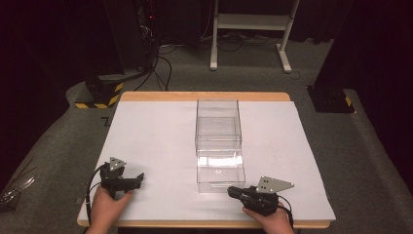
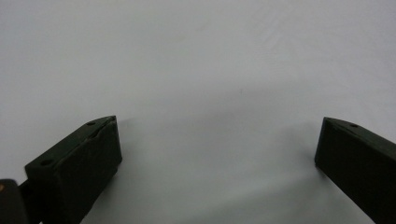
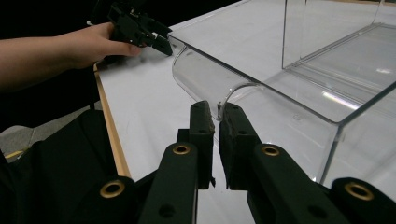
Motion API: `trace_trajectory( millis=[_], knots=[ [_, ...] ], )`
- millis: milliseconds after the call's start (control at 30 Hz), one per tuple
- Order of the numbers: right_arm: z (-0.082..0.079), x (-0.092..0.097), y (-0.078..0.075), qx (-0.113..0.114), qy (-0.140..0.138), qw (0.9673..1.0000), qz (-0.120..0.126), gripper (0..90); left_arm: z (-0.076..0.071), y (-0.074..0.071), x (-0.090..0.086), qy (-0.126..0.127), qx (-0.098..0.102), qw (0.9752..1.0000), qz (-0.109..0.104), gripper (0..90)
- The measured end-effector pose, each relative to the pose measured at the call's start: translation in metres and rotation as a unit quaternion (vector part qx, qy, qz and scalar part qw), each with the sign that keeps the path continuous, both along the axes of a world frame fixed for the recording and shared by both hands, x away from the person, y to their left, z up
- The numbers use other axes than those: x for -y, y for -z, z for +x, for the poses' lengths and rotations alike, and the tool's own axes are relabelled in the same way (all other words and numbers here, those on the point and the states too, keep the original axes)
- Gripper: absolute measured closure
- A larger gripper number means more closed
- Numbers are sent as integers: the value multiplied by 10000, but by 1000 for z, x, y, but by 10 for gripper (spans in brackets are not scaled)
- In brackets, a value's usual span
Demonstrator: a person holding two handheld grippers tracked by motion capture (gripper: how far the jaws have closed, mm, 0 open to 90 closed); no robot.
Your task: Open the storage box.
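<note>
- The clear plastic box sat about mid-surface, long side running away from the person, with what looked like a drawer part at its near end.
- The surface was white with a wooden edge.
- The left tool was down at the near left corner, well apart from the box, held by the left hand. Its jaws were spread wide over bare white surface.
- The right tool was right at the box's near end, jaws almost pressed together, just a thin gap, tips just beside the curved clear lip. Couldn't tell if they were actually pinching it.
- The right hand was at the near edge.
</note>
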State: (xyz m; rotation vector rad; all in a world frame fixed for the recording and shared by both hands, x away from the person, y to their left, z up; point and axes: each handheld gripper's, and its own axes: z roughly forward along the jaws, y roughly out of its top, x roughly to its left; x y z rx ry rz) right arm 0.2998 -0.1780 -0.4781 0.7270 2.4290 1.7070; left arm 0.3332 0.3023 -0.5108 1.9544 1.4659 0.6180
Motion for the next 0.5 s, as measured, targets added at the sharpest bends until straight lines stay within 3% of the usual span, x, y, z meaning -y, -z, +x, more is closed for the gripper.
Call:
trace_trajectory(
  millis=[500],
  knots=[
    [-2,-3,3,67,-38,9999,91,832,0,0,0,-11,-3,10000,-17,5]
  ],
)
